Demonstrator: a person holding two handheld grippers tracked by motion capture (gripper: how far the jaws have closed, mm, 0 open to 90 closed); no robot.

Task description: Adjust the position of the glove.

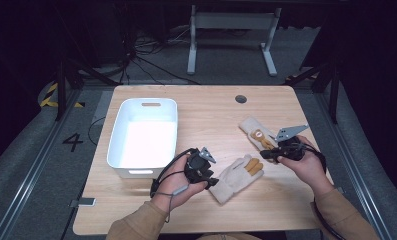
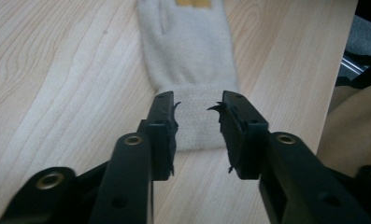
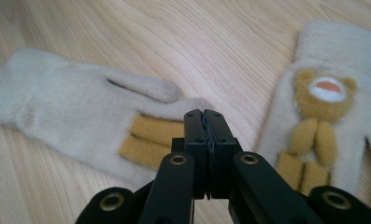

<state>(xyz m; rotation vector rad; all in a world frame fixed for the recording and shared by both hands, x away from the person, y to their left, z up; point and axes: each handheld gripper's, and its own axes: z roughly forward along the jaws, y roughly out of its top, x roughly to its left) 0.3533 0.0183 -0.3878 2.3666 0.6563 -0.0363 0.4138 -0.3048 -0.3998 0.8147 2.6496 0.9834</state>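
Gloves, two cream knitted ones with mustard patches, lie flat on a wooden table [image 1: 206,115], to the right of a white bin [image 1: 143,137] that has nothing in it. The near glove [image 1: 234,176] lies with its cuff toward the person; the far glove [image 1: 255,134], with a small bear on it, lies just beyond and apart from it. The left gripper [image 1: 213,182] is at the near glove's cuff, its jaws apart on either side of the ribbed edge and not yet pressing on it. The right gripper [image 1: 262,154] sits low between the two gloves with its jaws pressed together on nothing, its tip by the near glove's finger end. Judging from this, the work is at its start: neither glove is lifted or moved, and if the bin is where they go, picking up and placing both remains.
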